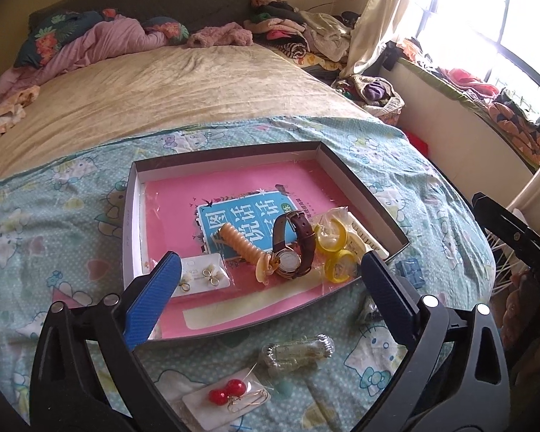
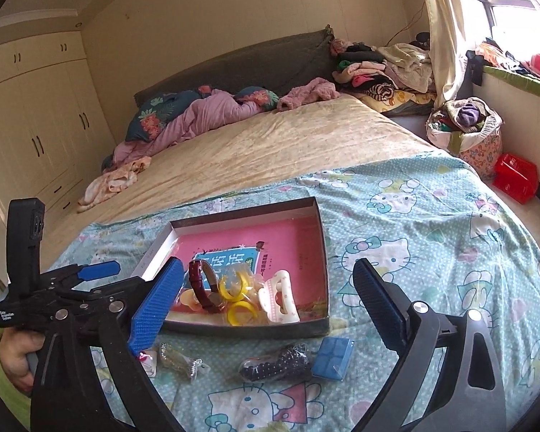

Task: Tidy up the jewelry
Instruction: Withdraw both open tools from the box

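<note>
A shallow box (image 1: 360, 183) (image 2: 320, 325) with a pink floor lies on the bed. In it are a brown-strap watch (image 1: 295, 248) (image 2: 201, 284), an orange spiral hair tie (image 1: 244, 244), yellow rings (image 1: 333, 239) (image 2: 239, 311), an earring card (image 1: 203, 275) and a white hair claw (image 2: 279, 300). On the sheet in front lie a red-bead earring card (image 1: 226, 397), a clear bagged bracelet (image 1: 297, 352) (image 2: 180, 360), a dark bead bracelet (image 2: 277, 363) and a small blue box (image 2: 333, 358). My left gripper (image 1: 270, 277) is open and empty above the box's near edge. My right gripper (image 2: 266, 284) is open and empty.
The Hello Kitty sheet (image 2: 432, 234) covers the bed's near end, with a beige blanket (image 1: 144, 93) behind. Piled clothes (image 2: 381, 68) and a full bag (image 2: 464, 126) stand at the right by the window. A red box (image 2: 514, 176) sits on the floor.
</note>
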The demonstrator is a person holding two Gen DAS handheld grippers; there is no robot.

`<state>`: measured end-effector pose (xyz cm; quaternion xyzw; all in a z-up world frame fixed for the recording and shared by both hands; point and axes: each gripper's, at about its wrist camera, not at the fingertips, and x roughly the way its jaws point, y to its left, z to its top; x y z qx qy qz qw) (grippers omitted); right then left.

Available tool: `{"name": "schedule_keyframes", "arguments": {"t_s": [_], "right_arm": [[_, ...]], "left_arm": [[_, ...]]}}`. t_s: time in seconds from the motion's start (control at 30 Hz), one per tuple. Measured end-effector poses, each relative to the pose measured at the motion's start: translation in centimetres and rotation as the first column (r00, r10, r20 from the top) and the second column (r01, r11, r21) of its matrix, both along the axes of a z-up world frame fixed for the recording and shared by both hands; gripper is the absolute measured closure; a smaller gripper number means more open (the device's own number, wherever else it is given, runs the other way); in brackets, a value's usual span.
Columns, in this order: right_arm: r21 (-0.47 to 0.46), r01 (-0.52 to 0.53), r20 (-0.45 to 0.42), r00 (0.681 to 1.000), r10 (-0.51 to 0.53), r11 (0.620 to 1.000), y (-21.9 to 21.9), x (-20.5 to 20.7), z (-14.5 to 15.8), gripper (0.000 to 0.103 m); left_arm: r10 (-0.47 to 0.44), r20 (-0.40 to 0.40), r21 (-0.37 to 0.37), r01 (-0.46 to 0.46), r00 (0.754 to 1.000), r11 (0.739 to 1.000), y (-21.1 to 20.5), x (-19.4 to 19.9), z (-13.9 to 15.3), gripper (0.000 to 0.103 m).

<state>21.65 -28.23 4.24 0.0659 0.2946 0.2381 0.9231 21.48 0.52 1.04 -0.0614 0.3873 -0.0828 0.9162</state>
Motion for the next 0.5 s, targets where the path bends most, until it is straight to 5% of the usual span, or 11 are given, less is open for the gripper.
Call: {"name": "schedule_keyframes", "arguments": {"t_s": [0.5], "right_arm": [[-0.003,0.006,0.065,0.998,-0.006,1.0,-1.4,-3.1,2.8,0.009]], "left_arm": [[0.038,0.067,-0.019,-0.037,0.997,0.999,1.3,-3.1,2.4,0.01]]}}
